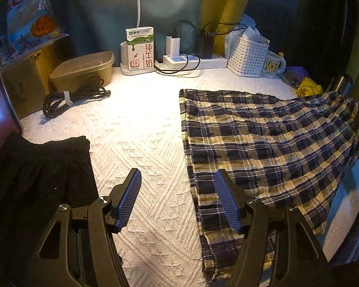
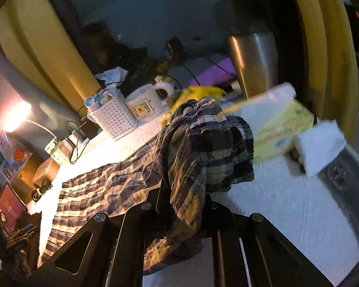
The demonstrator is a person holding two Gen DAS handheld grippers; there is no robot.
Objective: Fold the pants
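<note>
From my left wrist camera, the navy-and-cream plaid cotton pants (image 1: 263, 148) lie spread on the white textured bedcover (image 1: 136, 129), their far right end raised; my left gripper (image 1: 178, 198) hangs tilted downward with jaws apart and empty, its right blue ribbed pad (image 1: 226, 203) over the pants' near edge. Only my right wrist camera shows the grip: my right gripper (image 2: 179, 205), angled down, is clamped on a lifted bunch of the plaid fabric, beside a yellow tissue pack (image 2: 280, 129).
</note>
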